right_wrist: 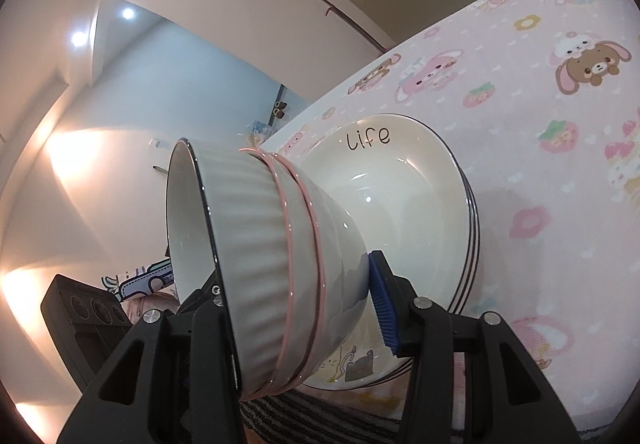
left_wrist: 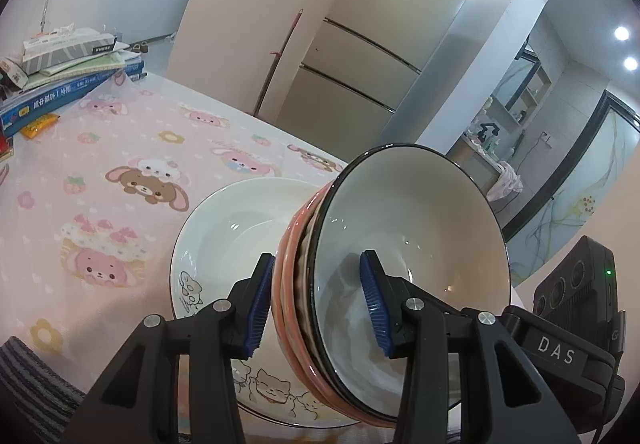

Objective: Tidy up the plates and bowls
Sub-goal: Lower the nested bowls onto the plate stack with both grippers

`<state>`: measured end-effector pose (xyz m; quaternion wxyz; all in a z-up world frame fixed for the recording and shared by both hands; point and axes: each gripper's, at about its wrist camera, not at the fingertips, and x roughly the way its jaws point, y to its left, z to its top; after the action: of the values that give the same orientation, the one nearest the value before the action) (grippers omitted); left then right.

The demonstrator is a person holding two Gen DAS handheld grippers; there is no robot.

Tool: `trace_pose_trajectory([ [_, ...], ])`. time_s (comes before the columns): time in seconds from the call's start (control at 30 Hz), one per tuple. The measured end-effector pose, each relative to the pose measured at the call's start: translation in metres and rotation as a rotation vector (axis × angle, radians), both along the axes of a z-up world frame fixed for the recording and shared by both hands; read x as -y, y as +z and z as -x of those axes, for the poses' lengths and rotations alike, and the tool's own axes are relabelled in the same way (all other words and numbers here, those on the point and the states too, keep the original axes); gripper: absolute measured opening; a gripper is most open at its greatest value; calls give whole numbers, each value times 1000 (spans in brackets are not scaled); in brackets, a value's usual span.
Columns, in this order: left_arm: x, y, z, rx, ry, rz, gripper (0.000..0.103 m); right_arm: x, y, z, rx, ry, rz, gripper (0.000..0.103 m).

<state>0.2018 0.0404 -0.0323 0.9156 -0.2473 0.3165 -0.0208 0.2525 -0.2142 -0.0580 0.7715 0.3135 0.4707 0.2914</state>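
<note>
A nested stack of bowls (left_wrist: pixel 400 264) is held tilted at the lower centre of the left wrist view, its walls clamped by the left gripper (left_wrist: pixel 316 304): one blue pad is pressed against the pink outer wall on the left, and the other is set inside the dark-rimmed top bowl on the right. Behind and below the bowls, a stack of white plates (left_wrist: pixel 216 244) with cartoon cats is seen resting on the pink tablecloth (left_wrist: pixel 100 164). In the right wrist view, the same stack of bowls (right_wrist: pixel 260 256) fills the centre and lower left of the frame, and the right gripper (right_wrist: pixel 298 304) is closed on it: its right blue pad (right_wrist: pixel 382 304) is pressed against the outer wall near the base, while the left finger is hidden inside the top bowl. The plates (right_wrist: pixel 420 184), marked "Life", lie just behind the bowls at centre right. A pile of books (left_wrist: pixel 68 80) is visible in the upper left of the left wrist view.
</note>
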Motion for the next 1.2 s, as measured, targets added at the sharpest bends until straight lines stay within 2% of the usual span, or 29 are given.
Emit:
trace_pose_trajectory([
  [0.67,-6,-12,-6,-58,2,50,44,-8,-3,-5,-6,15,55,46],
  [0.83,-10,-20,-9,-81,5,99,45,-10,-2,-6,6,18,89,47],
  [1.2,-10,-20,-9,-81,12,101,45,-9,-3,-6,2,14,98,48],
])
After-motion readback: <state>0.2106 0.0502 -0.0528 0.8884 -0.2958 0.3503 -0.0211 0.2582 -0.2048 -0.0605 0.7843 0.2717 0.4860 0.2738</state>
